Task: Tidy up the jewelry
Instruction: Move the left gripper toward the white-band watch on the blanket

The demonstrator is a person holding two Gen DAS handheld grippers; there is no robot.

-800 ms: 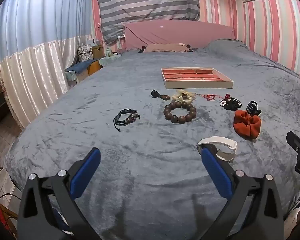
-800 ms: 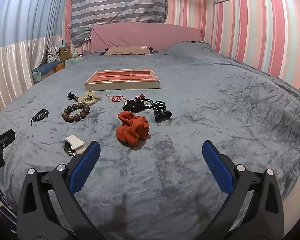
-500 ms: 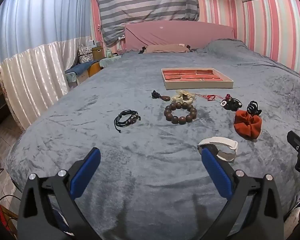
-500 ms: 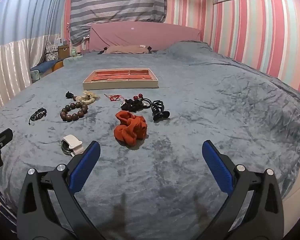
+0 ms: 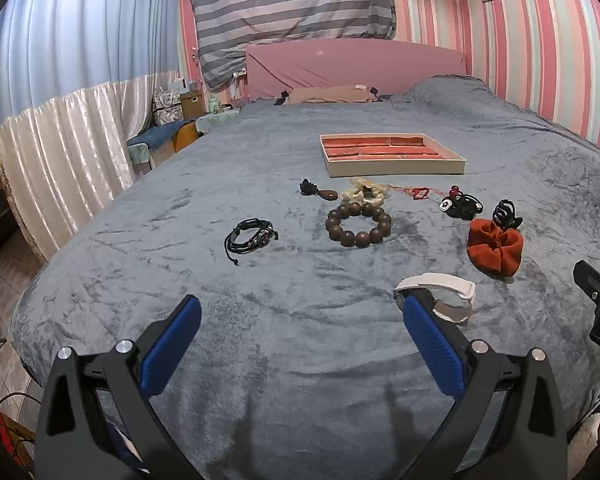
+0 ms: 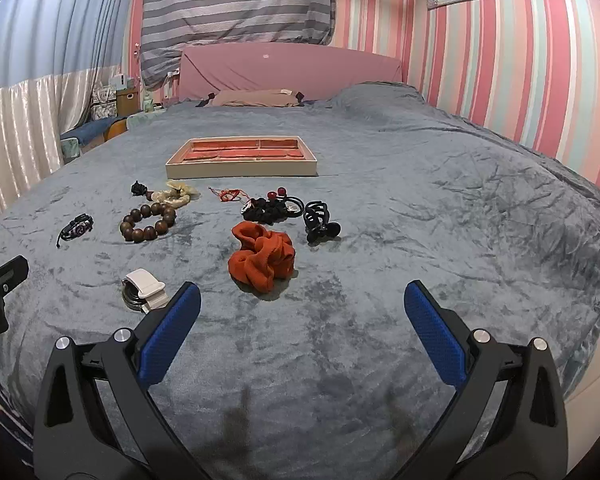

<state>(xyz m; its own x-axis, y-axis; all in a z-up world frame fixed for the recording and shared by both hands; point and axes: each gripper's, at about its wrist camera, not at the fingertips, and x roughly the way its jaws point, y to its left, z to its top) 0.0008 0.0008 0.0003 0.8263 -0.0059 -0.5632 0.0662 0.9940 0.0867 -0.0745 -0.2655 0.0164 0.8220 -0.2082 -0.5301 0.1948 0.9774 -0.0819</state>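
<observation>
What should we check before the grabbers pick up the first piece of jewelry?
1. Left gripper open, holding nothing: ok.
2. Right gripper open, holding nothing: ok.
3. Cream tray with red velvet compartments has room: ok, looks empty.
4. Brown wooden bead bracelet lies apart from the cream scrunchie: cannot tell, very close.
5. White strap watch clear of the left gripper's finger: not ok, partly hidden behind it.
6. Orange fabric scrunchie lies free: ok.

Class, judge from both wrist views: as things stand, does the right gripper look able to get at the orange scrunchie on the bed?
Probably yes. The right gripper is open above the blanket, and the orange scrunchie lies just ahead, slightly left of centre, apart from the black hair claw, with nothing between.
</observation>
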